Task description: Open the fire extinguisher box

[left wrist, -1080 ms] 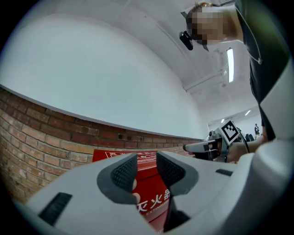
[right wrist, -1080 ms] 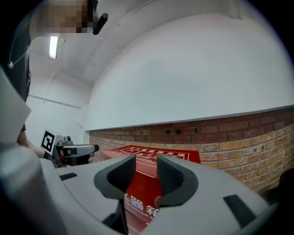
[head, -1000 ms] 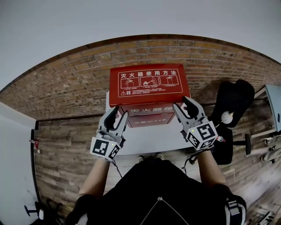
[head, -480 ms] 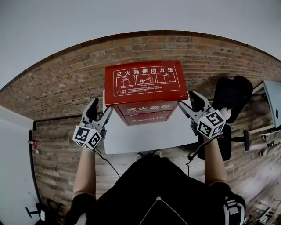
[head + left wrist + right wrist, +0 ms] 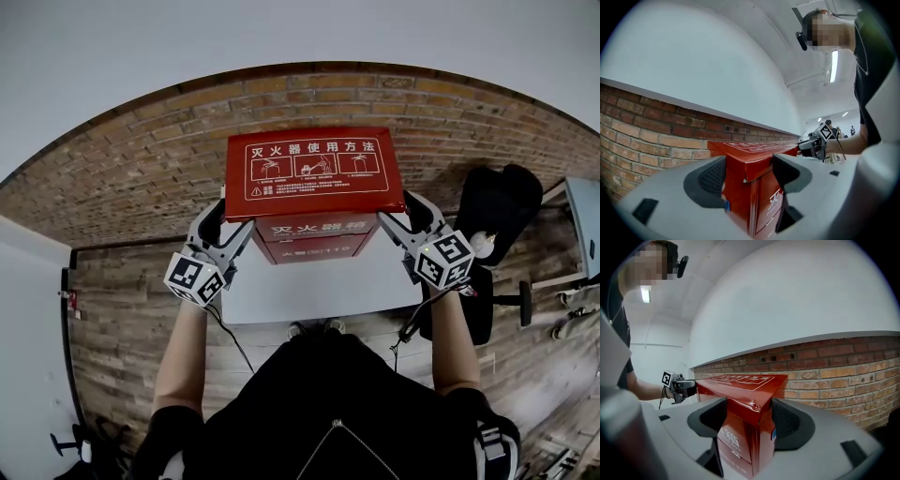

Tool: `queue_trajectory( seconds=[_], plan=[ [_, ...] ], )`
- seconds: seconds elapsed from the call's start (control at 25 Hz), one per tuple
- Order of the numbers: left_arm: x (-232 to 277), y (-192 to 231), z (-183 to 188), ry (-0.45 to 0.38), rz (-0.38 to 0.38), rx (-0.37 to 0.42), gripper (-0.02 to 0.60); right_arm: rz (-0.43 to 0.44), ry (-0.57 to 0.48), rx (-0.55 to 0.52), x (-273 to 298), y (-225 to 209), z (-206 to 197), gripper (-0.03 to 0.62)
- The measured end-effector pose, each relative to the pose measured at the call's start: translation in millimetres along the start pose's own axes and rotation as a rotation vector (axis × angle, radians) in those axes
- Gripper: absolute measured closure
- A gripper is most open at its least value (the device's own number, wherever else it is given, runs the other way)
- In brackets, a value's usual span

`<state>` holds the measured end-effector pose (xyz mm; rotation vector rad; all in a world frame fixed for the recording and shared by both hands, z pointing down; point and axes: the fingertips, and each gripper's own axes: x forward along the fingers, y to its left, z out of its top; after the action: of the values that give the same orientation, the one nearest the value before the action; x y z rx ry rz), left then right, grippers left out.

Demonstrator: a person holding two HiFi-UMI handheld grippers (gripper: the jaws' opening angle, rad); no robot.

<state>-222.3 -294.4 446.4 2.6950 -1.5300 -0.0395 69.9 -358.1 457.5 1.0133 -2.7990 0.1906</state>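
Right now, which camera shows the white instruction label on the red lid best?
The head view: it looks down onto the lid, so the whole instruction label, with its three pictures, faces the camera. The left gripper view and the right gripper view see the label almost edge-on, as a thin foreshortened strip on top of the lid.

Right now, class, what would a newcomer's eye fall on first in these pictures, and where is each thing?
The red fire extinguisher box, its lid printed in white, stands mid-frame on a white table against a brick wall. The left gripper and the right gripper each straddle a front corner of its lid, jaws wide apart; the right's are opening.
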Motion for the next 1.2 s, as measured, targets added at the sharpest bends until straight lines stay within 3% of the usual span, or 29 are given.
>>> queue_trajectory(
  seconds=[0.52,0.84,1.0,1.2],
  plan=[
    [-1,0,16,-0.027,0.010,-0.036,0.235,0.003,-0.005,0.004,-4,0,12,0.303],
    [8,6,72,-0.111,-0.009,-0.057,0.233,0.059,-0.160,0.118,-9,-9,72,0.303],
    [19,18,100,-0.140,0.009,-0.007,0.235,0.061,-0.212,0.061,-2,-14,105,0.303],
    [39,33,125,-0.157,0.024,0.025,0.235,0.026,-0.205,-0.016,18,-32,130,0.304]
  ],
)
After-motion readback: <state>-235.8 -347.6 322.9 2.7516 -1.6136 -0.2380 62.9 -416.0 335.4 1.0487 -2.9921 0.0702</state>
